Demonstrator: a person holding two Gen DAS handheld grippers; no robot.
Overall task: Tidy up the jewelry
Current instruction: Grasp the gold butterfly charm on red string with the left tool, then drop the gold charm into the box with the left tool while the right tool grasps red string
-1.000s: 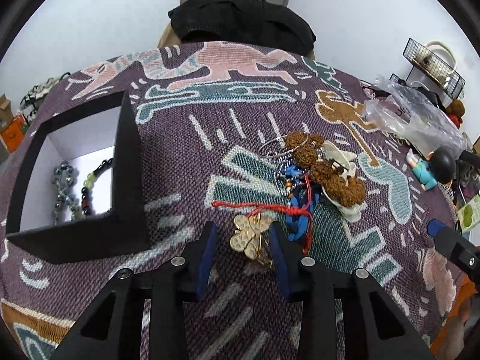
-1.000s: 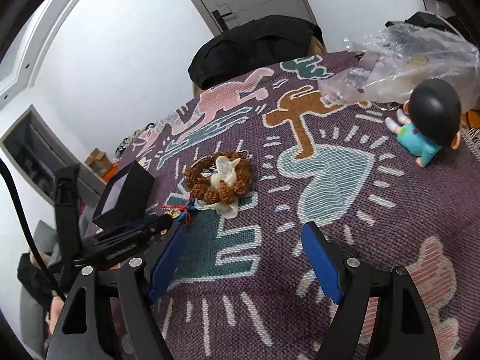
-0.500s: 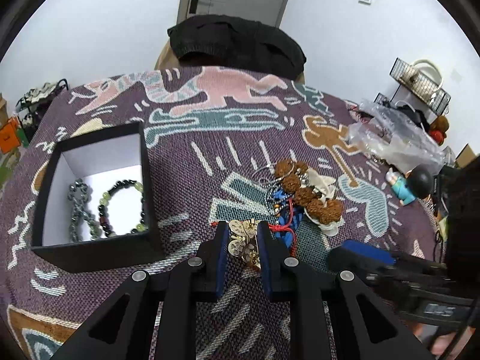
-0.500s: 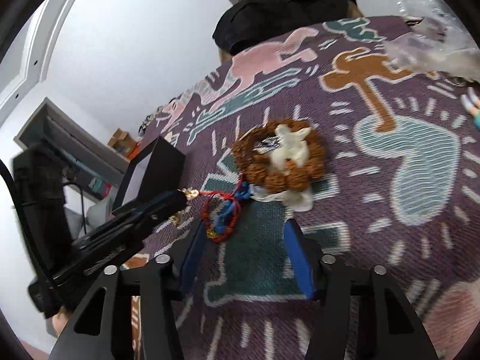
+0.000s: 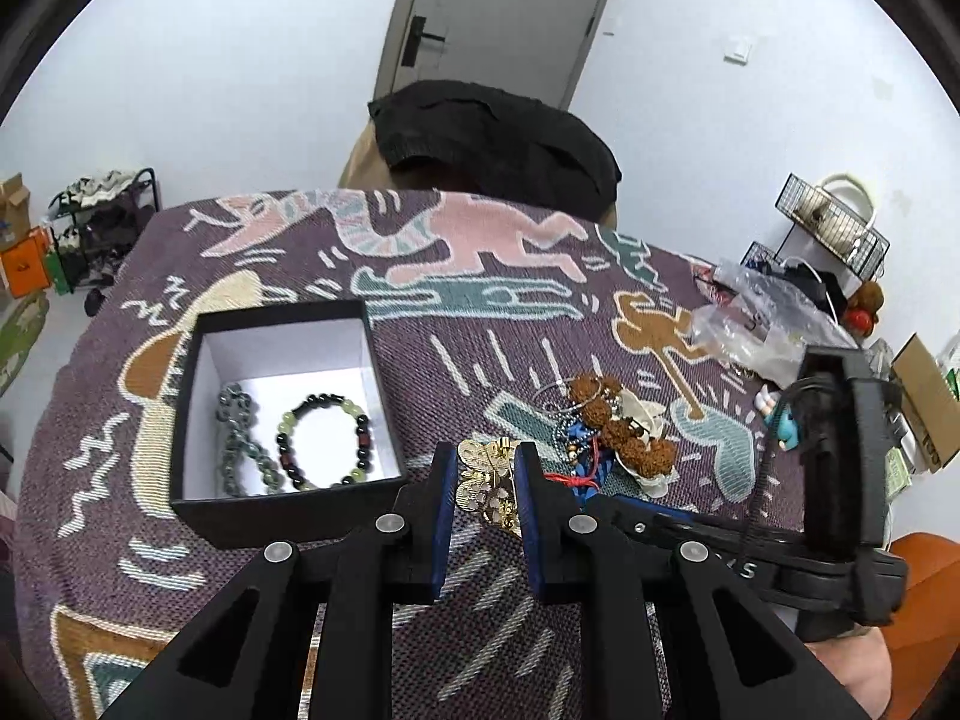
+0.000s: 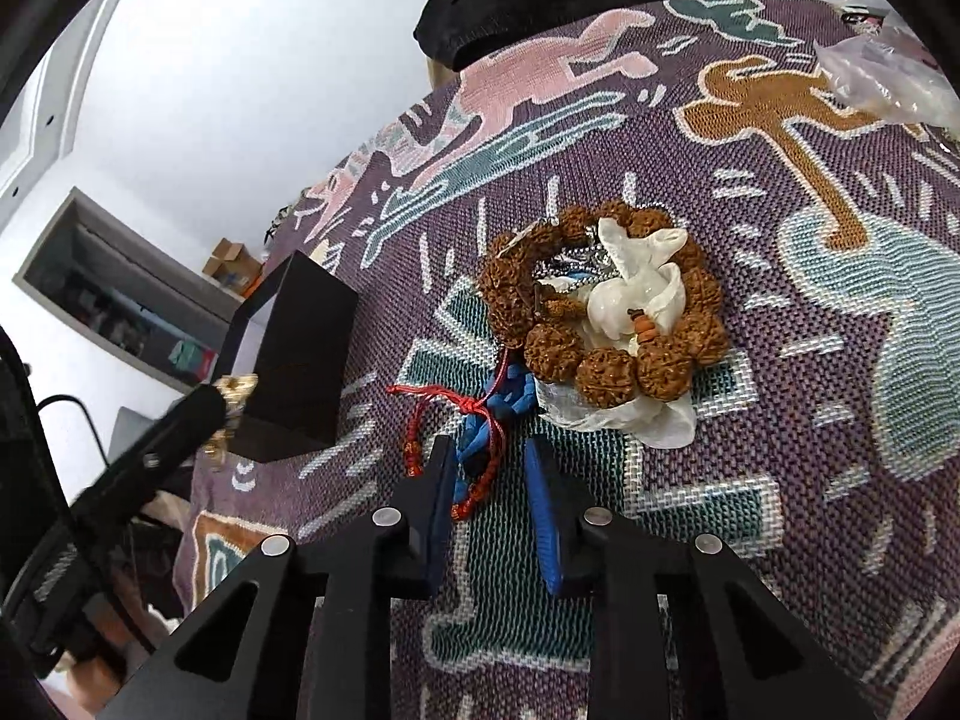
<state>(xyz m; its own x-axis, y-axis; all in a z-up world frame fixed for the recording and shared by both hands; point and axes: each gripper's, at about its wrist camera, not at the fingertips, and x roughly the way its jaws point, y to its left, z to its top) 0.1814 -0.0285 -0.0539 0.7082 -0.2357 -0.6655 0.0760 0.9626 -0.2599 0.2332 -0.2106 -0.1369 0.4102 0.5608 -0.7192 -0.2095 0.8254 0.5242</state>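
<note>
My left gripper (image 5: 483, 468) is shut on a gold filigree ornament (image 5: 489, 480) and holds it above the cloth, just right of the black jewelry box (image 5: 282, 414). The box holds a grey-green bead strand (image 5: 240, 444) and a green-black bead bracelet (image 5: 327, 441). The jewelry pile lies on the cloth: a brown seed bracelet (image 6: 606, 312), a white cloth piece (image 6: 636, 294), a blue cord (image 6: 507, 402) and a red cord bracelet (image 6: 462, 450). My right gripper (image 6: 487, 462) is narrowly open, its jaws either side of the red and blue cords, low over the cloth.
A patterned purple cloth (image 5: 480, 312) covers the table. A clear plastic bag (image 5: 750, 324) and a small doll (image 5: 780, 414) sit at the right. A black garment (image 5: 492, 138) hangs on the chair behind. The box also shows in the right wrist view (image 6: 300, 354).
My left gripper closed on the gold ornament and lifted it off the cloth toward the box. My right gripper moved left to the red and blue cords and narrowed its jaws.
</note>
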